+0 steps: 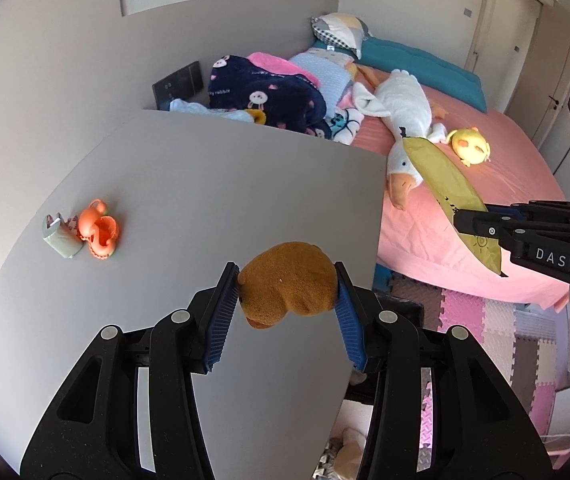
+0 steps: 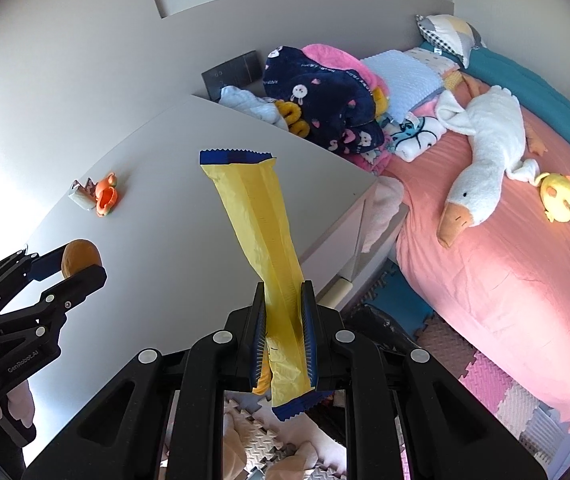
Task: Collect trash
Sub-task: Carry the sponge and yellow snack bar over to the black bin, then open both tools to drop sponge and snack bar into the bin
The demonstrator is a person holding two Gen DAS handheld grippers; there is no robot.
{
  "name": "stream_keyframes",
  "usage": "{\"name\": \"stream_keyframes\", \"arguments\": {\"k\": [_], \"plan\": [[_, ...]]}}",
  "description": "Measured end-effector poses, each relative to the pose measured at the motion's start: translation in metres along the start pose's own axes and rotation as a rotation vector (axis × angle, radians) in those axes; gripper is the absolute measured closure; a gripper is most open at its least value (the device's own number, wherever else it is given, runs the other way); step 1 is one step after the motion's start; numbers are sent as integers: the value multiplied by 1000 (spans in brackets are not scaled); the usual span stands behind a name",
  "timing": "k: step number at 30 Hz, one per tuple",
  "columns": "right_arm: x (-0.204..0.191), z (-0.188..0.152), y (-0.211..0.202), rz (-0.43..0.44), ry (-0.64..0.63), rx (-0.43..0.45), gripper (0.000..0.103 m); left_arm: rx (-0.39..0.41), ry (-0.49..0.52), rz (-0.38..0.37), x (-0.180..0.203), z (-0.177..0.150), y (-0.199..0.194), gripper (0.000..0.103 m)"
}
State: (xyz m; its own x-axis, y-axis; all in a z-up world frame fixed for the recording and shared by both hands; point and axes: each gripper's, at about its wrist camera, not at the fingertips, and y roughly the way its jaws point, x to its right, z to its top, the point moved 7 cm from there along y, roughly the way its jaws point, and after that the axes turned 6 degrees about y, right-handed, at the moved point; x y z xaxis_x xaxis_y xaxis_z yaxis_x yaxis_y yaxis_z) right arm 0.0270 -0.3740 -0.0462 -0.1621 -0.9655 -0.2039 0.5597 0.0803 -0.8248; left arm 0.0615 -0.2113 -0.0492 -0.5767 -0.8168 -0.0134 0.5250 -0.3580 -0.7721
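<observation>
My left gripper [image 1: 288, 276] is shut on a small brown plush toy [image 1: 291, 286], held above the near part of the grey table [image 1: 213, 184]. The same gripper [image 2: 85, 260] shows at the left of the right wrist view with the brown toy [image 2: 81, 257] between its pads. My right gripper [image 2: 284, 292] is shut on a long yellow wrapper with blue ends [image 2: 257, 220], which sticks up over the table edge. In the left wrist view that wrapper [image 1: 443, 178] hangs in the right gripper [image 1: 469, 218] over the bed side. An orange toy [image 1: 99, 232] and a small torn packet [image 1: 59, 236] lie on the table's left.
A bed with a pink sheet [image 2: 505, 280] lies to the right, carrying a white goose plush [image 2: 485, 160], a yellow chick plush [image 2: 561, 196] and piled blankets [image 2: 325, 96]. Foam floor mats [image 1: 485, 320] show below. A hand [image 2: 13, 404] holds the left gripper's handle.
</observation>
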Motion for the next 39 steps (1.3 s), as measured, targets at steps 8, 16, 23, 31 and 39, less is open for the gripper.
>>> {"name": "stream_keyframes", "arguments": {"k": [8,16,23,31,39], "plan": [[35,-13,-18,-21,71,19,85,7,63,-41,37,11,2,57],[67,-23,-37,-43,142,51,85,11,122,-87,76,18,3,57],[95,-31,-52,-64,210,77,85,14,166,-126,110,22,5,57],[125,-39,-65,-86,265,96,85,11,223,-171,149,26,7,57],[153,-41,-72,-103,322,108,85,-6,273,-220,185,28,15,57]]}}
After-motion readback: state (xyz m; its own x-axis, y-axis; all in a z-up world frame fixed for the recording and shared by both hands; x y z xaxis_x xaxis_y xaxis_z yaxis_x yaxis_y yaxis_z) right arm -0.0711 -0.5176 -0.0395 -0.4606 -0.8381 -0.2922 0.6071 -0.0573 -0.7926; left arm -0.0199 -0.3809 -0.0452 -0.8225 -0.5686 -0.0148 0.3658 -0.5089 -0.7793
